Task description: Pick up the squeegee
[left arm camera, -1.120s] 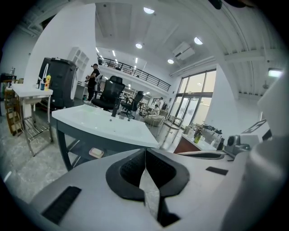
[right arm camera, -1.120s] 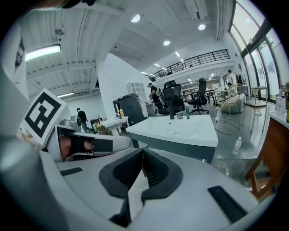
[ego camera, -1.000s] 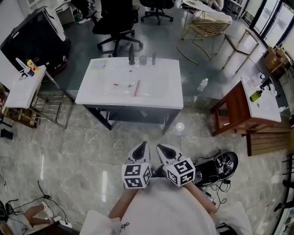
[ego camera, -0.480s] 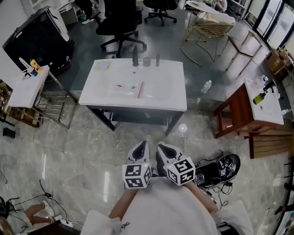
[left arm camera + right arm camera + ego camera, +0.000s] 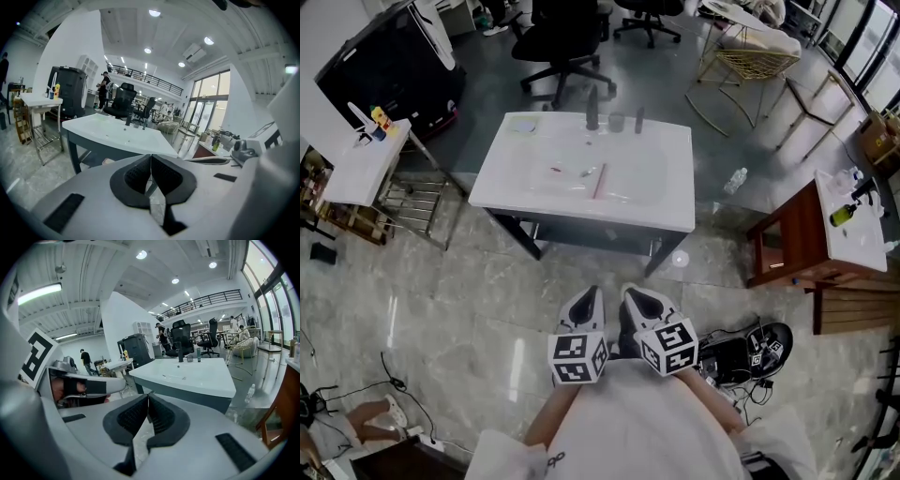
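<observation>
A grey stone-tiled floor runs through an open workshop, with one white washbasin counter on a dark frame at twelve o'clock from the two tongs. In its basin lies one slim pinkish bar, seemingly the squeegee, with one small red bit at its nine o'clock. Three dark upright fittings line the counter's far edge. Two black office chairs stand beyond at twelve. One white side table is at ten and one wooden cabinet at two. The left gripper and right gripper hang side by side, well apart from the counter. Both are clenched, with nothing between their jaws.
</observation>
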